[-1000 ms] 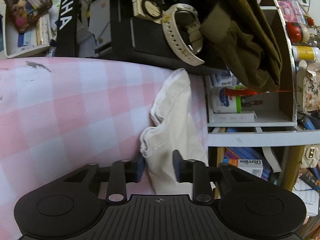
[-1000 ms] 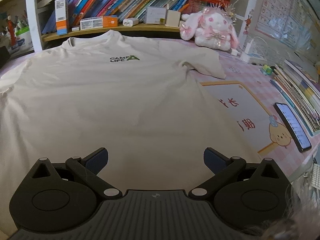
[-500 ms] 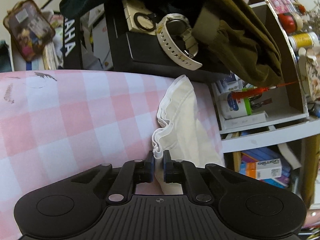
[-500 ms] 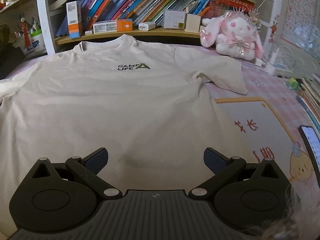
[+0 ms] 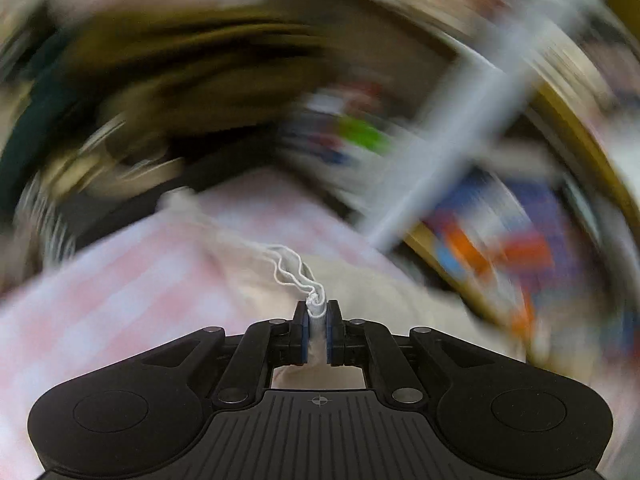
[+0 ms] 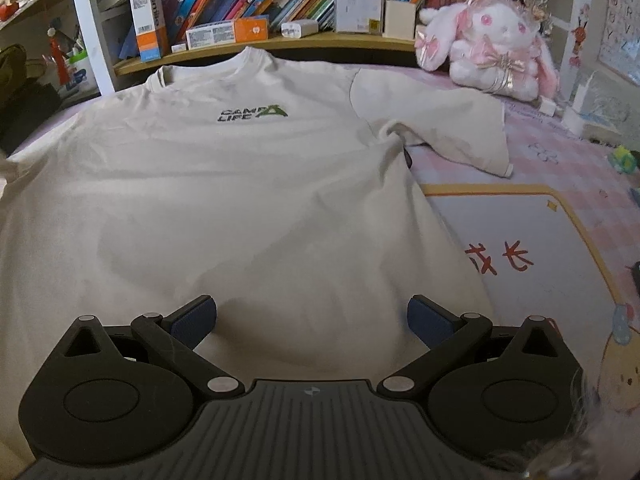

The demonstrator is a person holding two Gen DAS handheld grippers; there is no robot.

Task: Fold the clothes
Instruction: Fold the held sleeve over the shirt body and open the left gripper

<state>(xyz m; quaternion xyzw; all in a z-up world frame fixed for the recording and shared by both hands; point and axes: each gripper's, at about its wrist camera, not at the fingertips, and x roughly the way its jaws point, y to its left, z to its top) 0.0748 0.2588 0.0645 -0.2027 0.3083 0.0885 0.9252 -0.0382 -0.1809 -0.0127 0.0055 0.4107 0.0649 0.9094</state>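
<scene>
Clamped hard on a bunched hem of cream fabric, the left gripper [image 5: 317,322] is pinching the sleeve edge [image 5: 296,270] of the T-shirt, its blue pads pressing together with the cloth rising between them in a small wavy ruffle. Everything beyond those fingers is smearing into streaks, so the hand is evidently swinging fast; the pink checked tablecloth [image 5: 120,280] is just readable below, while the shelving behind is too blurred to name. Gripping at the hem makes sense for carrying a sleeve across the body of the shirt, and that is my judgement of the step in hand.

Hovering low over the garment's lower half, the right gripper [image 6: 312,316] is standing wide apart and holding nothing. From it the cream T-shirt [image 6: 224,200] is lying spread flat and face up on the table, collar toward the bookshelf [image 6: 280,42], its green "CAMP LIFE" logo [image 6: 253,113] showing on the chest. Its far sleeve [image 6: 440,120] is lying outstretched toward a pink plush rabbit [image 6: 488,56], with a printed desk mat [image 6: 520,232] just beside the shirt's side edge. Being opened and low, this gripper is probably waiting to take the hem or side.
</scene>
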